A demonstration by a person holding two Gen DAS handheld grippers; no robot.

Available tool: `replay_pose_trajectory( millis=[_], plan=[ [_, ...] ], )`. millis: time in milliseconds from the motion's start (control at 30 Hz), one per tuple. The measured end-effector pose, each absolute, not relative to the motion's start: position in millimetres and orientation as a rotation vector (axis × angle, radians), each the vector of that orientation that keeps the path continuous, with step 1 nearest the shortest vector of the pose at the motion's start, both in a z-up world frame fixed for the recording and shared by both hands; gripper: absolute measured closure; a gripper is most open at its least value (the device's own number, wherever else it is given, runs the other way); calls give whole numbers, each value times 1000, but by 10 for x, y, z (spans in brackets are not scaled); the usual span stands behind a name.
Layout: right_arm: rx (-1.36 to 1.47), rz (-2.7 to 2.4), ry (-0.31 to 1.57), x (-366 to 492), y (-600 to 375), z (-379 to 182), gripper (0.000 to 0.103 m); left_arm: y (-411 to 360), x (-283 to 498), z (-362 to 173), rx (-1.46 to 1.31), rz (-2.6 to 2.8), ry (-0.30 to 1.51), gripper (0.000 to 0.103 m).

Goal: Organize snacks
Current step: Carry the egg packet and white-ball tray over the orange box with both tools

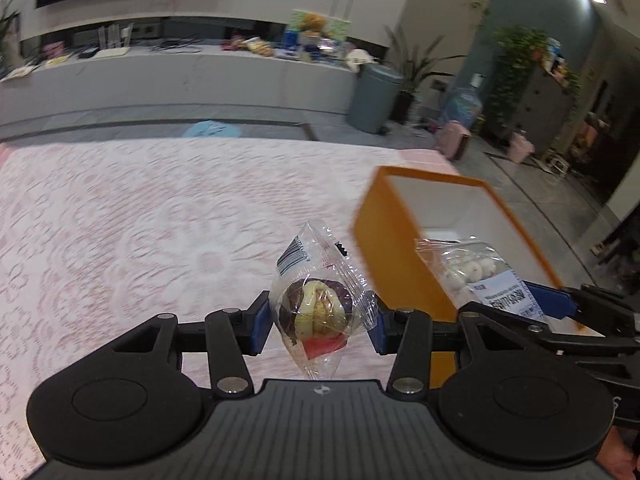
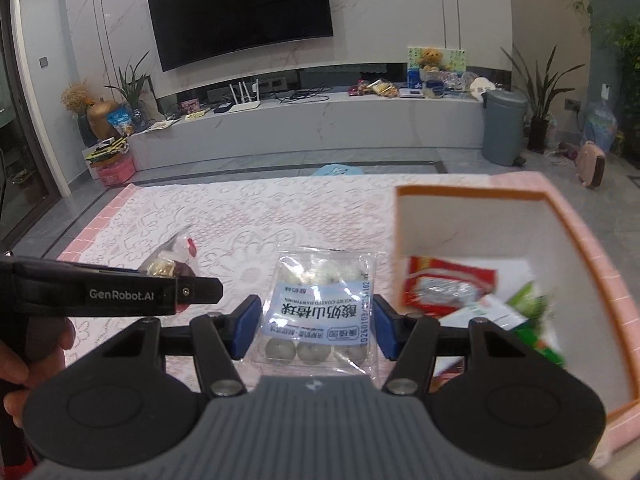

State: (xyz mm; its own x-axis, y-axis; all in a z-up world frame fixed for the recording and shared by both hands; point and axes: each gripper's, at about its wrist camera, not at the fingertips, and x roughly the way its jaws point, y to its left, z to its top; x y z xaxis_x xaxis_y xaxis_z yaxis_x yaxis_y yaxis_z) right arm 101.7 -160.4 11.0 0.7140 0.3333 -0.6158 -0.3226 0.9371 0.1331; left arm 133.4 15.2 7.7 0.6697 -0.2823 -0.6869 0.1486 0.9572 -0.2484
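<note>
Gripping: left gripper [image 1: 320,320] jaws clamp pastry packet [image 1: 316,304]; right gripper [image 2: 316,326] jaws clamp hawthorn-ball pack [image 2: 320,312].

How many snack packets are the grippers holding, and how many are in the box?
Held clear packets: 2 (round purple-and-yellow snack packet, white yoghurt-coated hawthorn balls packet)
Packets in the orange cardboard box: 2 visible (red foil packet, green-and-white packet)
Total: 4
</note>
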Motion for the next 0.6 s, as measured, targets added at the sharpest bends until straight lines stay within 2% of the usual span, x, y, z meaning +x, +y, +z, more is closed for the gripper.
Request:
replay_pose_trajectory(
  millis=[333,600],
  plan=[
    [-56,294,713,1113,-2354,366,45,-722,1618,171,-40,-416,794,49],
    [-145,256,763,1436,-2782,235,45,-1271,1976,67,110,-505,812,49]
  ],
)
